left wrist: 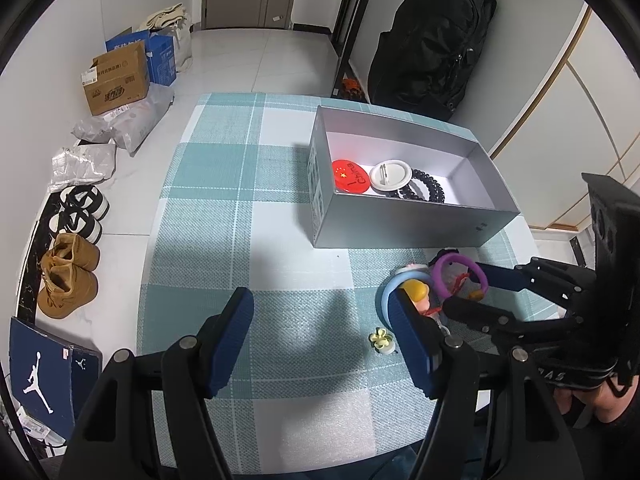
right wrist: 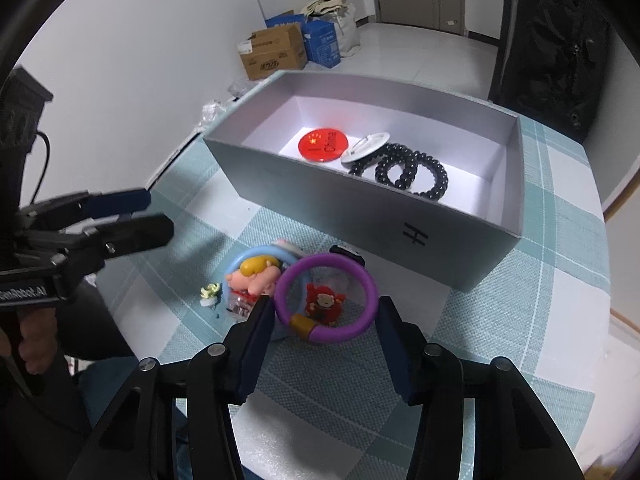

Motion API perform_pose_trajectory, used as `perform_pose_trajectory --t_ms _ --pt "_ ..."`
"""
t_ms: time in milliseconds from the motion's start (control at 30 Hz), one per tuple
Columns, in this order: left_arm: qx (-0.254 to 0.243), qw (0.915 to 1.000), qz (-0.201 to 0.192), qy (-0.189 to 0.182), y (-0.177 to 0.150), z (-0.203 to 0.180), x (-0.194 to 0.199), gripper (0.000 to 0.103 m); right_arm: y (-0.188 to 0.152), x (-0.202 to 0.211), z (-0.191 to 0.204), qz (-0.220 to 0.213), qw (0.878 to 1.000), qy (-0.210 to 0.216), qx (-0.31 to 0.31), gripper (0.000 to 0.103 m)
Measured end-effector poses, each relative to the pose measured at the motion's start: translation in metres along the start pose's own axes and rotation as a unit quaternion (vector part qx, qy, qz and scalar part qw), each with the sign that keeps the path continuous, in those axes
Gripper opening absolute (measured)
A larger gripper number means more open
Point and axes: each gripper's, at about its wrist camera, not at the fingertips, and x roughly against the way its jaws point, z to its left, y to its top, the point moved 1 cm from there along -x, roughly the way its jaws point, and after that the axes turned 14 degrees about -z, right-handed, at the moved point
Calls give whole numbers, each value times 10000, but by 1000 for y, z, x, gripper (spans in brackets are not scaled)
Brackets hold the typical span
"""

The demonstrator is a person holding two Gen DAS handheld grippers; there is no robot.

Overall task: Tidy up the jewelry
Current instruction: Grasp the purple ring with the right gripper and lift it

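A grey box (left wrist: 404,224) (right wrist: 360,216) on the checked tablecloth holds a red badge (left wrist: 350,176) (right wrist: 323,145), a white badge (left wrist: 390,175) (right wrist: 366,146) and black bead bracelets (left wrist: 424,186) (right wrist: 408,170). In front of it lie a purple bangle (right wrist: 328,298) (left wrist: 460,276), a blue bangle (right wrist: 256,258) (left wrist: 390,292) with a doll charm (right wrist: 256,276), a red charm (right wrist: 322,302) and a small flower clip (left wrist: 381,338) (right wrist: 209,294). My right gripper (right wrist: 326,320) (left wrist: 468,288) is open, its fingers on either side of the purple bangle. My left gripper (left wrist: 320,320) (right wrist: 156,212) is open and empty, above the cloth left of the pile.
The tablecloth (left wrist: 240,240) ends at the table edges on the left and front. On the floor to the left are shoes (left wrist: 68,276), cardboard boxes (left wrist: 118,78) and bags. A black backpack (left wrist: 432,40) hangs behind the box.
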Motion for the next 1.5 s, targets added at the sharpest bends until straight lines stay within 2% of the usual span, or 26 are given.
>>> perform_pose_trajectory --t_ms 100,233,467,600,667,700,833,867,967,1033,1067,1133,1167,1200,1233,1367,1500 --pt "2 9998 79 -160 -4 -1 0 65 3 7 -6 -83 9998 65 -157 51" --pt "-267 9994 174 -153 -11 -7 -2 65 7 15 -15 -205 9989 152 -405 51" --pt "-410 9973 510 -340 -22 -14 -13 65 16 31 -25 -454 9961 186 -736 50" --pt "-550 9966 503 -351 -22 -21 -15 65 16 33 -27 -467 9952 194 -836 49" --pt "-579 9963 497 -382 -22 -24 -15 65 14 35 -29 -423 9948 238 -897 25" --pt "-599 9962 495 -393 -22 -25 -15 64 13 35 -30 -380 9944 234 -955 25" --pt "-781 9952 478 -348 -22 -28 -20 42 8 39 -34 -349 9936 198 -1059 25" --pt "-837 9948 476 -342 -22 -30 -21 41 7 39 -35 -339 9935 191 -1071 25" --pt "-868 9945 451 -373 -22 -30 -22 31 5 42 -37 -332 9932 190 -1097 25" --pt "-854 9941 479 -471 -23 -32 -21 17 4 43 -39 -319 9931 199 -1111 25" --pt "-849 9937 505 -532 -24 -33 -21 14 4 42 -39 -313 9933 188 -1096 25" --pt "-934 9928 525 -538 -26 -35 -20 12 4 39 -38 -325 9938 133 -1058 26" --pt "-975 9924 518 -535 -26 -37 -19 12 5 39 -38 -338 9938 80 -1052 30" --pt "-973 9924 526 -546 -26 -37 -19 11 5 38 -40 -345 9937 18 -1064 34" --pt "-913 9926 548 -592 -26 -36 -20 11 4 38 -42 -352 9934 -52 -1088 44" --pt "-672 9933 603 -715 -24 -32 -20 9 7 31 -46 -338 9923 -77 -1191 46" --pt "-756 9928 557 -739 -23 -36 -19 8 10 21 -46 -269 9921 -48 -1222 45"
